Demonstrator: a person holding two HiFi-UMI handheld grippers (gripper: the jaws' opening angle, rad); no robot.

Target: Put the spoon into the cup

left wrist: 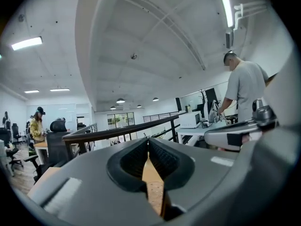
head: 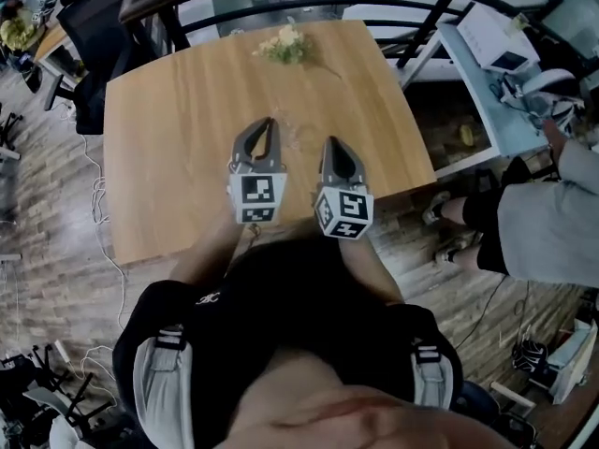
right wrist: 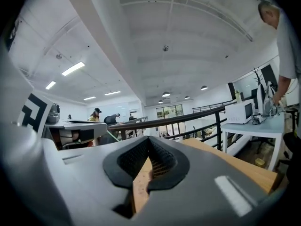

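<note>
Searching all three views turns up neither spoon nor cup; their position cannot be stated, nor how they lie relative to the grippers. The one doubtful item is a pale trace [head: 301, 137] on the wood between the two tips, too faint to identify.

The left gripper [head: 270, 122] has its jaws pressed together at the tip. Its own view [left wrist: 148, 140] shows only bare wood through the slit behind the tip, and nothing pinched. The right gripper [head: 333, 142] is likewise closed and empty, as its own view confirms [right wrist: 148, 139].

Both are held side by side, close but apart, over the near part of the table [head: 178, 166], pointing away from the person. This reads as a waiting posture, with the task not under way.

Flowers [head: 285, 45] lie at the far edge, well apart from the grippers. A second person [head: 547, 223] stands off the right side, clear of the table.
</note>
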